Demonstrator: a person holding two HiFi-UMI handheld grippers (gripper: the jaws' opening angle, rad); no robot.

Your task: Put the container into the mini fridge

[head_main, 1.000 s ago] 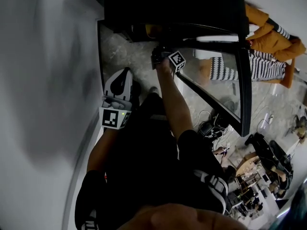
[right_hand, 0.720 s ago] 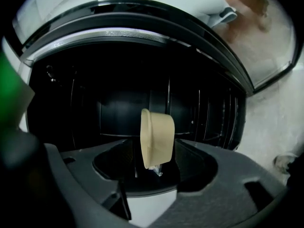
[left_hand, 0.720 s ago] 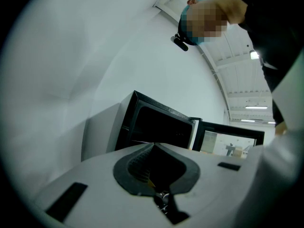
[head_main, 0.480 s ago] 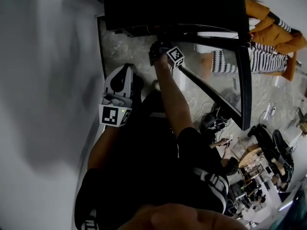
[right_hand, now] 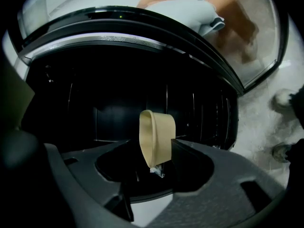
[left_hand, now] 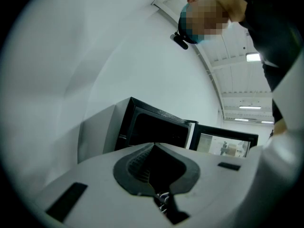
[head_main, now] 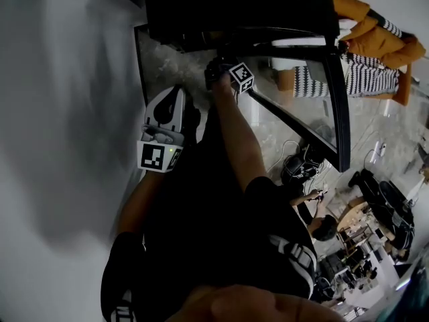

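A tan paper container (right_hand: 159,134) lies tipped on its side between the jaws of my right gripper (right_hand: 154,145), which is shut on it. It hangs just in front of the dark, shelved inside of the black mini fridge (right_hand: 95,99). In the head view the right gripper (head_main: 213,71) is at the fridge (head_main: 234,9) opening, beside the open glass door (head_main: 335,99). My left gripper (head_main: 176,94) hangs lower left, away from the fridge. Its jaws (left_hand: 154,145) meet at the tips, shut on nothing, and point up at the fridge (left_hand: 152,129).
A white wall (head_main: 60,113) runs along the left. An orange jacket (head_main: 375,39) and a striped cloth (head_main: 348,79) lie behind the door. Cables (head_main: 295,170) and cluttered furniture (head_main: 362,227) fill the floor at right. Shoes (right_hand: 285,99) stand by the fridge's right side.
My right gripper has edged up and left, closer to the fridge opening. The left gripper has barely moved.
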